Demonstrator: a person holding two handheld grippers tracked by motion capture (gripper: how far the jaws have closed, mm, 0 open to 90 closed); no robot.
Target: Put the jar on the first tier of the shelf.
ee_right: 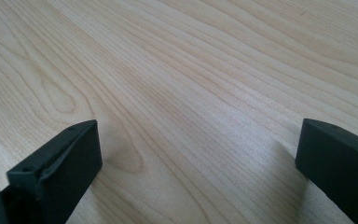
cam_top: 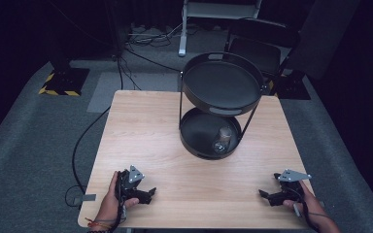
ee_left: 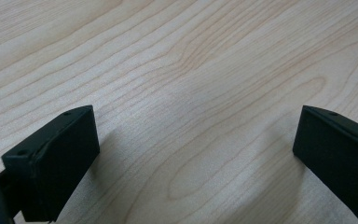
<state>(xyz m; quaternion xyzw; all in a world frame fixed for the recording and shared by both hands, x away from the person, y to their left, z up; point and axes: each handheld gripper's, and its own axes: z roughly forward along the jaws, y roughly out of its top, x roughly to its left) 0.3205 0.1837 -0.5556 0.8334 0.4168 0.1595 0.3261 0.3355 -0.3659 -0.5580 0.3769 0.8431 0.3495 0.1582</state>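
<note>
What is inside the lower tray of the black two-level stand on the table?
One clear glass stands inside the lower tray, on its right side. The upper tray hangs over the far part of the lower one, so what lies there cannot be seen.

no readable text, labels or numbers (hazard stripes bear none)

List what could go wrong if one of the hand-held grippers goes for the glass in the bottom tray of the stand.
1. The glass stands under the upper tray, so a hand-held gripper coming from above may hit that tray.
2. The stand's thin side rods flank the lower tray; a sideways reach could knock them and shift the stand.
3. The glass looks clear and smooth; the right hand-held gripper, now open on the table, might tip it or let it slip.
</note>
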